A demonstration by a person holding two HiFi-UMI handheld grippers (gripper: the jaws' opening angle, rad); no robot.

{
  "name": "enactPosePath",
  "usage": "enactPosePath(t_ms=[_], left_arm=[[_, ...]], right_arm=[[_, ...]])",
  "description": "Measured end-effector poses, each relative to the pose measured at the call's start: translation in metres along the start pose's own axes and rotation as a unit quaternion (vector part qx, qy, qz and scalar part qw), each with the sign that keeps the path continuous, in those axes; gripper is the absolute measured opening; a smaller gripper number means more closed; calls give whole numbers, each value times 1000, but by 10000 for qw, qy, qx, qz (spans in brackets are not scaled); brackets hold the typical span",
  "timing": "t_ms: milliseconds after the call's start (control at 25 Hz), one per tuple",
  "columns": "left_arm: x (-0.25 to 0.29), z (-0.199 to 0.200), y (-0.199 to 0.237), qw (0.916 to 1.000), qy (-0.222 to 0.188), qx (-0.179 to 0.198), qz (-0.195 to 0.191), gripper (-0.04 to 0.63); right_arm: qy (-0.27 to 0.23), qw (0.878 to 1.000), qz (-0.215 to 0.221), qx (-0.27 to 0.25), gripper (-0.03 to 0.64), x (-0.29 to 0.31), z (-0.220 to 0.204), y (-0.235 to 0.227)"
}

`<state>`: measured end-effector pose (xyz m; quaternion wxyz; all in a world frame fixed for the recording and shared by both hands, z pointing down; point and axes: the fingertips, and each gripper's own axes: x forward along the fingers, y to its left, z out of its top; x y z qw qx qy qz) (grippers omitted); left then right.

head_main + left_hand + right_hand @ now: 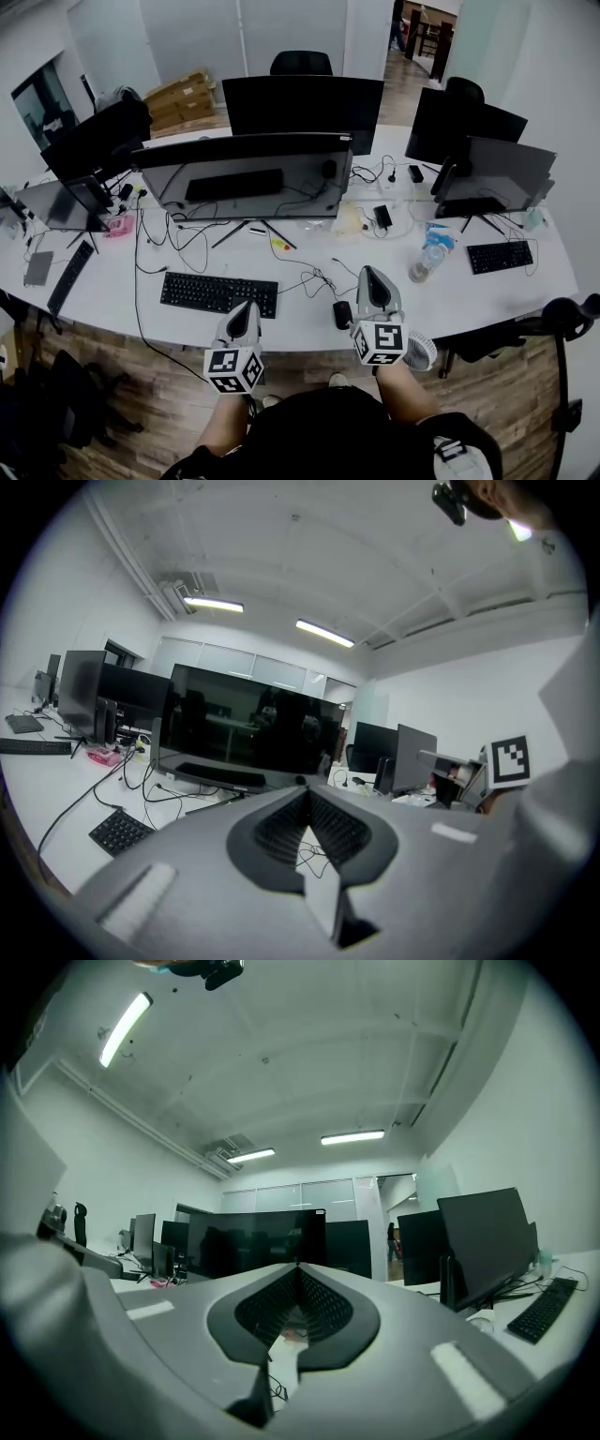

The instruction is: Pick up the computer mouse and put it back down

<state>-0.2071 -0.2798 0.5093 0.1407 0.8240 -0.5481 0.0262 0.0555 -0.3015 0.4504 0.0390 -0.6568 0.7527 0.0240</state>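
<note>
While the mouse (342, 314) lies just right of the keyboard (218, 293), left gripper (249, 307) and right gripper (367, 272) hang clenched on nothing, so a pickup likely needs the right jaws opened, then lowered.

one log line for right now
left gripper: shut, empty | right gripper: shut, empty | computer mouse: on white desk, beside right gripper, not held

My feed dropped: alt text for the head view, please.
The grey left gripper and right gripper, both shut and empty, hover at the near edge of the white desk; the small black computer mouse lies on it beside the right gripper.
</note>
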Motion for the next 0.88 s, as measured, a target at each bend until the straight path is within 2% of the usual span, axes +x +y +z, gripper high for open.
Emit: enactPosePath(t_ms=[320, 880], left_arm=[[2, 2, -3, 10000, 15, 67, -62, 54], [10, 2, -18, 9999, 50, 126, -96, 54]], right_arm=[[-56, 9998, -44, -178, -2, -3, 0, 0], [-54, 10000, -38, -6, -2, -6, 0, -19]])
